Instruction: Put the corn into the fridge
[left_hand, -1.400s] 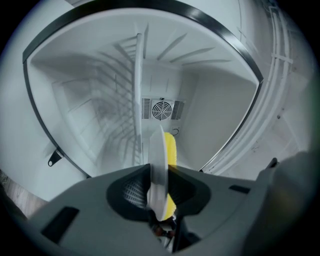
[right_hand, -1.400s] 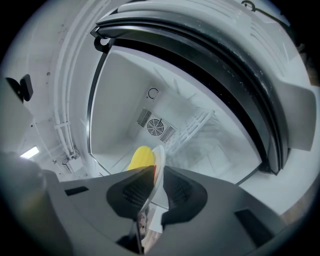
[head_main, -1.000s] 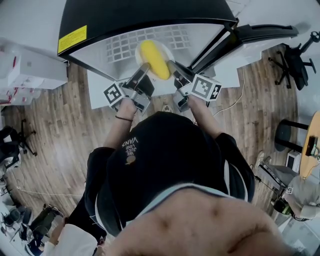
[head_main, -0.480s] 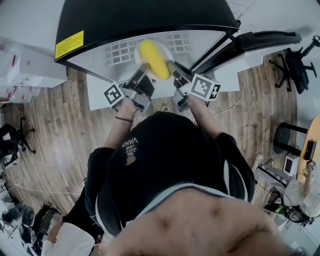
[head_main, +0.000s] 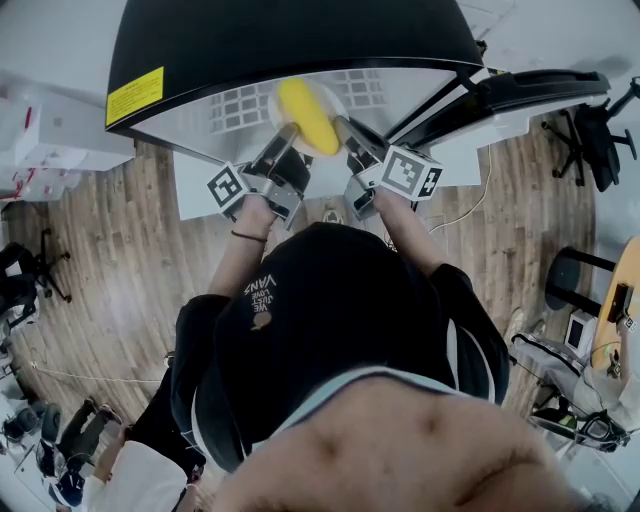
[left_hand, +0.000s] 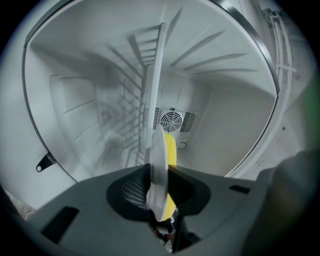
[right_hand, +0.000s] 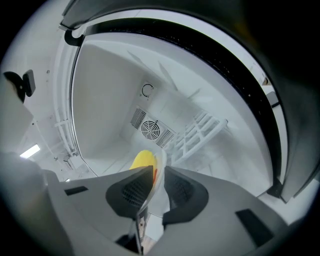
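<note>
The corn (head_main: 306, 115) is carried on a plate (left_hand: 156, 150) at the fridge (head_main: 300, 40) mouth. The plate's left rim is clamped by the left gripper (head_main: 285, 140), while the right gripper (head_main: 345, 130) is opening with the right rim between its jaws. If that side is freed before the plate is rested on the shelf (right_hand: 200, 132), the plate could be tipped and the corn rolled off.

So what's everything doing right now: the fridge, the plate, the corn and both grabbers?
Fridge: open.
Door: swung out to the right.
Plate: held by its rim on both sides, at the fridge's opening.
Corn: lying on the plate.
Left gripper: shut on the plate's rim.
Right gripper: rim between its jaws, which are opening.
</note>
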